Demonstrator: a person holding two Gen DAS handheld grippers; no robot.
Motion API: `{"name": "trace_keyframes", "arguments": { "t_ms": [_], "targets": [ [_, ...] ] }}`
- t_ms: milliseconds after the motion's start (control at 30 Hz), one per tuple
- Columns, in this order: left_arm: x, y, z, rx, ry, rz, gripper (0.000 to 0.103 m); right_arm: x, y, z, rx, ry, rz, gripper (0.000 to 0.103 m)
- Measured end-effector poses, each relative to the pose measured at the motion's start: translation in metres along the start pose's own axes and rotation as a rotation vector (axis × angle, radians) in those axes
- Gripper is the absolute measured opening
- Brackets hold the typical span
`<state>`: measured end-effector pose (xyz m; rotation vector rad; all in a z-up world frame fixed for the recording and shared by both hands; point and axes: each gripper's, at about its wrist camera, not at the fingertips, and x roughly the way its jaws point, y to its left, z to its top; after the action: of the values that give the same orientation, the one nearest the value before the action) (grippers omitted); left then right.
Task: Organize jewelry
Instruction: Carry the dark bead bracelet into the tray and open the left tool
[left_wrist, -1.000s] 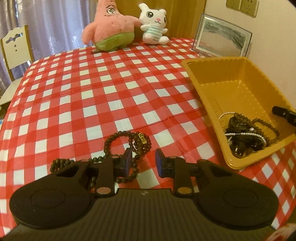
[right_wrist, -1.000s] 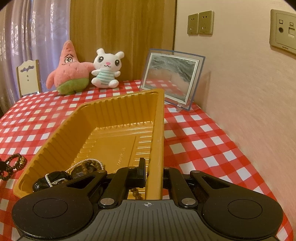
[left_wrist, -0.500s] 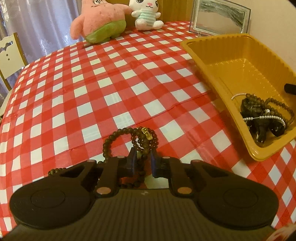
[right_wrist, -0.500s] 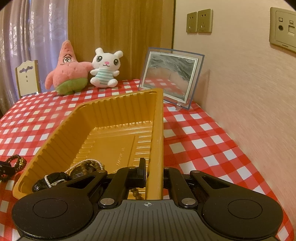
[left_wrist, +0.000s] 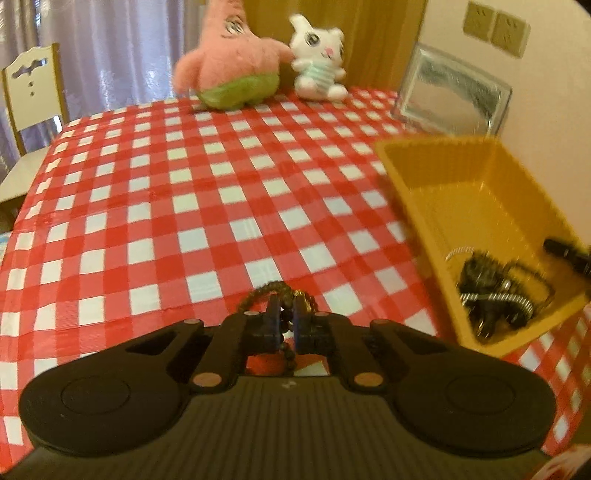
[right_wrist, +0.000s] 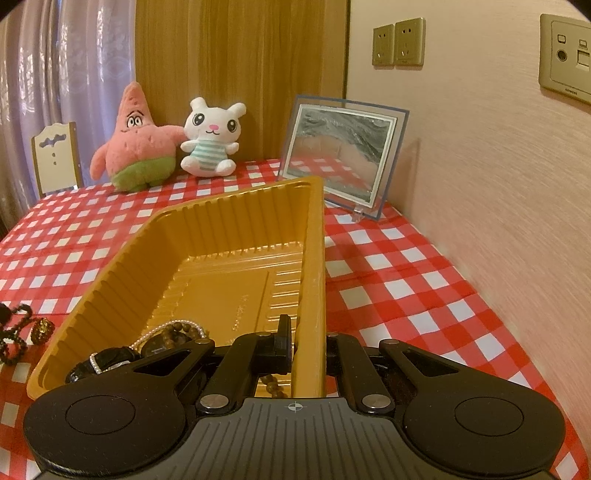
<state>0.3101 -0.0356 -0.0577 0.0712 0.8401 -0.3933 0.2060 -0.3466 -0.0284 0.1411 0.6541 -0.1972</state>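
The left gripper (left_wrist: 285, 320) clenches the dark wooden-bead bracelet (left_wrist: 275, 291) — the ribbed yellow plastic tray (left_wrist: 480, 184) lies off to its right, where the right gripper (right_wrist: 307, 349) pinches the rim.

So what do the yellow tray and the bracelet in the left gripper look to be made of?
Tray: thin moulded plastic, glossy, judging by its ribbed walls and sheen. Bracelet: dark round beads, perhaps wood or stone, with a gold-coloured charm; the material is hard to tell.
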Motion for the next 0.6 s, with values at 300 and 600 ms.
{"name": "trace_keyframes", "arguments": {
  "t_ms": [300,600],
  "targets": [
    [-0.039,0.001,0.015,-0.076,-0.063,-0.058,0.005,0.0,0.0,0.001,0.002,-0.001,0.001,0.005],
    [-0.058,-0.037,0.025,-0.061,-0.113,-0.174,0.005,0.0,0.001,0.004,0.0,-0.005,0.001,0.005]
  ]
}}
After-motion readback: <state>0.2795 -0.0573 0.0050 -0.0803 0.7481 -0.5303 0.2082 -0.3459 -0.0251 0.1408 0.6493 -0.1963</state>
